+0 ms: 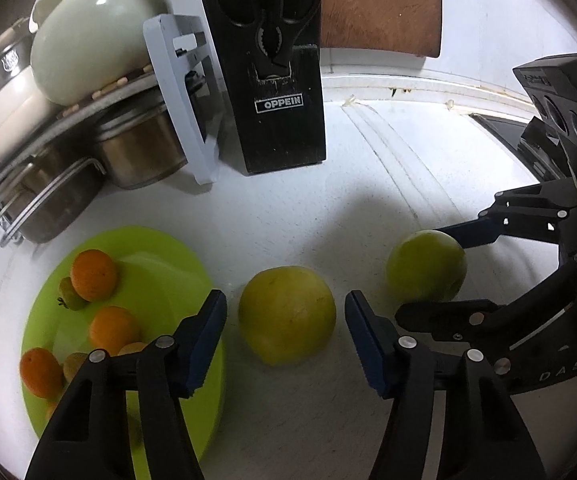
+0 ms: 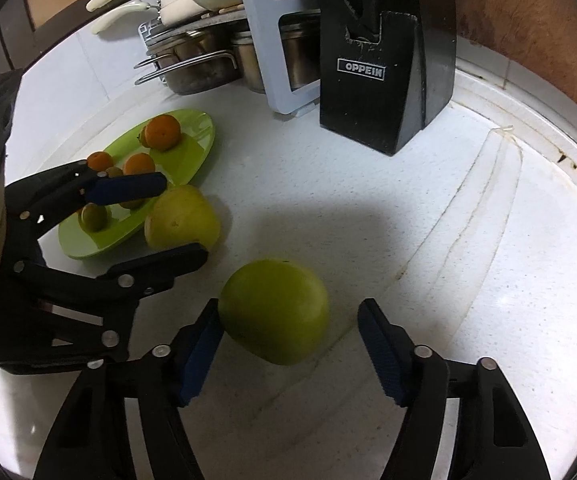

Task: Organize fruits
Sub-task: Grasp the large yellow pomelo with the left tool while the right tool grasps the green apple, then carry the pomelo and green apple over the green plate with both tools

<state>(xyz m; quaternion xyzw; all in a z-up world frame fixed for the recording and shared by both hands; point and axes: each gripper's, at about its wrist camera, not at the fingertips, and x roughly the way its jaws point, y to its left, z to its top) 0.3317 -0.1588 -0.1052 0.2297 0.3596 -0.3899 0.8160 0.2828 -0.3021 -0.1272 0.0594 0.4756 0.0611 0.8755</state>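
Two large fruits lie on the white bench (image 1: 308, 168), near each other but apart. The yellow fruit (image 1: 287, 315) sits between the fingers of the left gripper (image 1: 286, 334); a gap shows on each side of it, so the pads do not press and the gripper is open around it. The green fruit (image 2: 274, 311) lies between the fingers of the right gripper (image 2: 290, 350). Its left pad is at the skin or just beside it, I cannot tell which, and the right pad stands clear, so this gripper is also open and holds nothing.

Just beside the yellow fruit is a lime-green plate (image 1: 168, 264). It carries four small oranges (image 1: 93, 275) that I can count, and at least two small greenish fruits (image 1: 70, 299); the left gripper hides part of the plate, so more may be there.

Toward the back edge of the bench stands one black knife block (image 1: 284, 120) marked OPPEIN, with scissors in it. Beside it leans one pale blue-grey stand (image 1: 180, 92). In the back corner is a wire rack (image 1: 28, 208) with two steel pots (image 1: 140, 152) that I can make out, and on a board above them rests one pale green teapot (image 1: 92, 32).
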